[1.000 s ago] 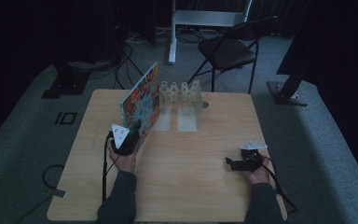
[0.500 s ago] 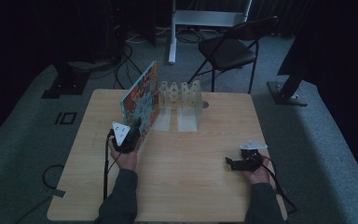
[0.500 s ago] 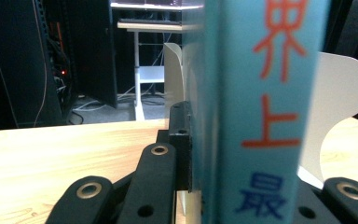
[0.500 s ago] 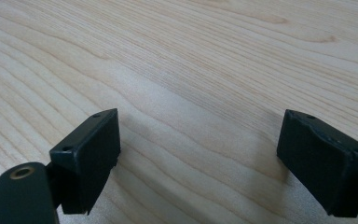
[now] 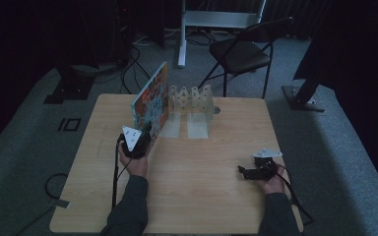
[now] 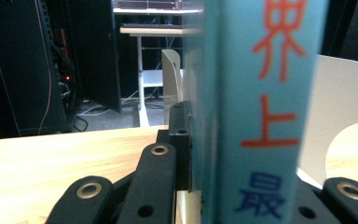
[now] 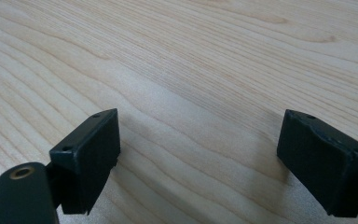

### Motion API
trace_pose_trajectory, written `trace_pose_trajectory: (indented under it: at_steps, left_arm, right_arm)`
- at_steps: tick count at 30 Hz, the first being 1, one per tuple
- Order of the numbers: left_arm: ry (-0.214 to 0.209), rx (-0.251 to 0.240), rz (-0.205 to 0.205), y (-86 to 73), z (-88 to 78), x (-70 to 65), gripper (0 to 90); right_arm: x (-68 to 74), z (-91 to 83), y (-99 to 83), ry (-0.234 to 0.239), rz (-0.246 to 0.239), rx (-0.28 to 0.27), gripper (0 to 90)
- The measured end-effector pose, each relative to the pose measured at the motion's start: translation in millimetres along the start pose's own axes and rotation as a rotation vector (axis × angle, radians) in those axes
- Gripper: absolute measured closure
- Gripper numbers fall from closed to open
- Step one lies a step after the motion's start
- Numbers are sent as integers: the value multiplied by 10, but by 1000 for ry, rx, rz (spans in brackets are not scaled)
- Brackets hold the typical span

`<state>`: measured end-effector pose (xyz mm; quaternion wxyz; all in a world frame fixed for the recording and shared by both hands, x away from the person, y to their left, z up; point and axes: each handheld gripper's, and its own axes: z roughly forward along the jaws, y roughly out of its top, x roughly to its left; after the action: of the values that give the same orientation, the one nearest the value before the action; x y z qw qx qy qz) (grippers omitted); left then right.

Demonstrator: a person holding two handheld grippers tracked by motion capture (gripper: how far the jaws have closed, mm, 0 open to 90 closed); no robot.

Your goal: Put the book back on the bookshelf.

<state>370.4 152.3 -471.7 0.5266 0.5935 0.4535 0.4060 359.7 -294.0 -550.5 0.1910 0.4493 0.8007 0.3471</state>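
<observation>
On a wooden desk (image 5: 192, 177), the left hand-held gripper (image 5: 140, 140) grips a book (image 5: 151, 101), nudged upright toward the white rack (image 5: 193, 98); the right hand-held gripper (image 5: 250, 172) rests unclenched, empty.

Wood table (image 5: 192, 196) w/ white book rack (image 5: 192, 101) at far edge.

I saw the white rack (image 5: 193, 97) standing at the far edge of the wooden table (image 5: 211, 196); a black folding chair (image 5: 241, 51) stood beyond the table, a white stand (image 5: 183, 29) left of the chair, cables (image 5: 128, 49) farther left
</observation>
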Motion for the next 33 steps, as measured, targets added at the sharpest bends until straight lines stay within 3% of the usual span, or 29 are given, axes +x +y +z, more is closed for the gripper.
trace_pose_trajectory:
  at_steps: [23,33]
  left_arm:
    - [30,10,-4,-67,82,-64,811]
    - [25,9,-8,-97,60,-50,811]
  right_arm:
    - [1,0,0,1,1,0,129]
    - [2,0,0,1,0,0,129]
